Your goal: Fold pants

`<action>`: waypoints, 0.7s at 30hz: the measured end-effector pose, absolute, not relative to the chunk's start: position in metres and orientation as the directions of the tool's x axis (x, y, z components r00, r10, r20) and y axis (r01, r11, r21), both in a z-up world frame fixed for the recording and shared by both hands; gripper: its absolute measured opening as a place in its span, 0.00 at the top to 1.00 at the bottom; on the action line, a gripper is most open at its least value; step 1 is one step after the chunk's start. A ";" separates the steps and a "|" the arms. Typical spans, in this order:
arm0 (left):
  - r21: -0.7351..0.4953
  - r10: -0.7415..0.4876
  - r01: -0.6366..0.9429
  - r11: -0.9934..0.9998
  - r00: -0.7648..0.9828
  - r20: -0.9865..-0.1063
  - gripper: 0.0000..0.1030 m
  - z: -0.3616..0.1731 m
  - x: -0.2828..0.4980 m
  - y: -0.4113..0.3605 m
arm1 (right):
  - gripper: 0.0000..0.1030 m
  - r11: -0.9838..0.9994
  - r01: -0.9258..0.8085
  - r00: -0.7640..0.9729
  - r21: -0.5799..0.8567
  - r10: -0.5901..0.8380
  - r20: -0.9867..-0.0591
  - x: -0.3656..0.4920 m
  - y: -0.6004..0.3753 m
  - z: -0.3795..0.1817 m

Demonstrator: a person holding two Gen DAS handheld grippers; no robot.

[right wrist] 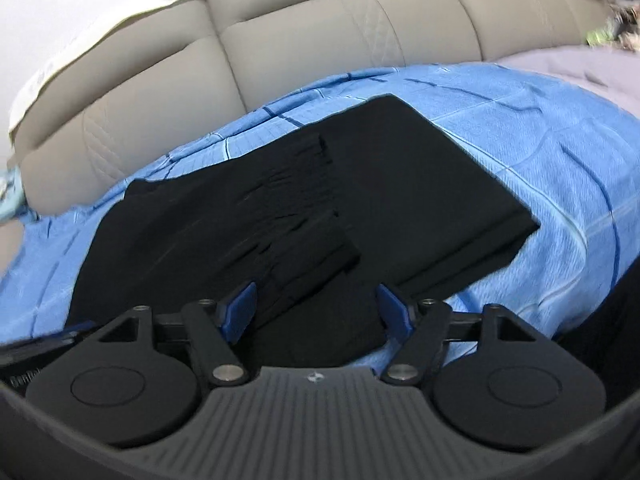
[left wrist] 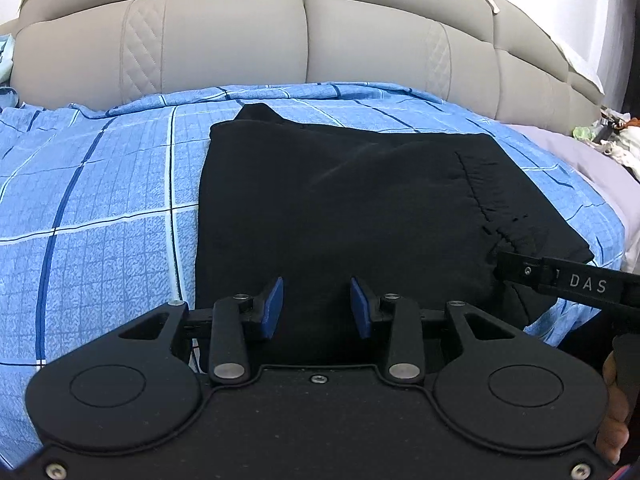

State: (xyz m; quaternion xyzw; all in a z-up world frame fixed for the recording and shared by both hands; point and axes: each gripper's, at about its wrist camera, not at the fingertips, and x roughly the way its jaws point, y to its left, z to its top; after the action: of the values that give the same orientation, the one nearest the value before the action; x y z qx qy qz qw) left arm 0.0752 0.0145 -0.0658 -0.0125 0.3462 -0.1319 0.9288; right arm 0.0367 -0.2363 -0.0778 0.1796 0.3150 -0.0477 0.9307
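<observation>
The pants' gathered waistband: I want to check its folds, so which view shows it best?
The left wrist view: the waistband is sharp there, at the right of the black pants. The right wrist view shows it nearer but motion-blurred.

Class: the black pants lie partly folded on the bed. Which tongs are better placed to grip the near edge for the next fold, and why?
Probably the left tongs: they sit squarely over the pants near edge. The right tongs straddle a corner, half over the sheet.
</observation>
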 end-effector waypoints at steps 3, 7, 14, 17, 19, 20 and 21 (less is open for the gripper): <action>-0.117 -0.254 0.234 0.965 0.725 -0.640 0.66 -0.066 0.075 0.015 | 0.31 0.925 0.207 0.795 0.319 0.031 -0.606 0.039 -0.234 -0.077; -0.111 -0.256 0.245 0.963 0.714 -0.651 0.65 -0.064 0.078 0.014 | 0.43 0.923 0.213 0.801 0.322 0.024 -0.598 0.039 -0.232 -0.071; -0.109 -0.285 0.287 0.952 0.694 -0.661 0.66 -0.045 0.087 0.020 | 0.23 0.942 0.176 0.829 0.286 0.014 -0.558 0.056 -0.245 -0.068; -0.099 -0.298 0.301 0.948 0.739 -0.604 0.59 -0.021 0.095 0.031 | 0.10 0.968 0.130 0.859 0.213 -0.003 -0.512 0.059 -0.257 -0.053; -0.082 -0.294 0.303 0.950 0.767 -0.571 0.55 -0.008 0.107 0.035 | 0.05 0.978 0.082 0.867 0.190 0.023 -0.498 0.067 -0.269 -0.044; -0.071 -0.286 0.299 0.952 0.776 -0.561 0.55 -0.004 0.115 0.036 | 0.04 0.980 0.069 0.864 0.188 0.035 -0.502 0.073 -0.273 -0.043; -0.060 -0.270 0.286 0.956 0.786 -0.557 0.55 0.000 0.126 0.036 | 0.04 0.981 0.055 0.853 0.188 0.051 -0.519 0.085 -0.276 -0.042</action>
State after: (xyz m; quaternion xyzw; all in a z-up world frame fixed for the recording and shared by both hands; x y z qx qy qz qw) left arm 0.1265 0.0365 -0.0004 0.0138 0.2925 -0.1470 0.9448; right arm 0.0847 -0.2764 -0.0423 0.0984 0.2709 -0.0011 0.9576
